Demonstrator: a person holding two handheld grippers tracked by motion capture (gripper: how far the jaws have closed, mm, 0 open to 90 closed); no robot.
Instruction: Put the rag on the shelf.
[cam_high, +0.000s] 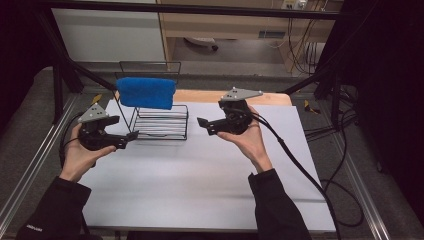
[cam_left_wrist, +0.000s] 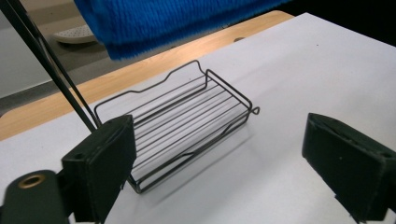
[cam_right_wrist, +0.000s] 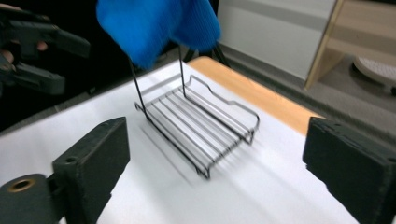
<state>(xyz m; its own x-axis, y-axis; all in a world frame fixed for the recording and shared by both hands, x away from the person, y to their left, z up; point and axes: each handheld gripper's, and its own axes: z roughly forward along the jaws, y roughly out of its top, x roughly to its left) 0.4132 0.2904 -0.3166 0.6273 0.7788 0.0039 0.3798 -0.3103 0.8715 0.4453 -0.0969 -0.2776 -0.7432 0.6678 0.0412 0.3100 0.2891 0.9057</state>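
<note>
A blue towel hangs folded over the top bar of a black wire rack, whose low basket stands on the white sheet. My left gripper is held just left of the basket, jaws open and empty. To the right of the rack, my right gripper points at it, also open with nothing in it. In the left gripper view the basket lies beyond the spread jaws, with the towel above. The right gripper view has the rack and towel ahead of its jaws, and the left gripper beyond.
A white sheet covers the wooden table. Dark frame posts slant at both back corners. The right gripper's cable trails over the sheet's right side. Cabinets stand behind the table.
</note>
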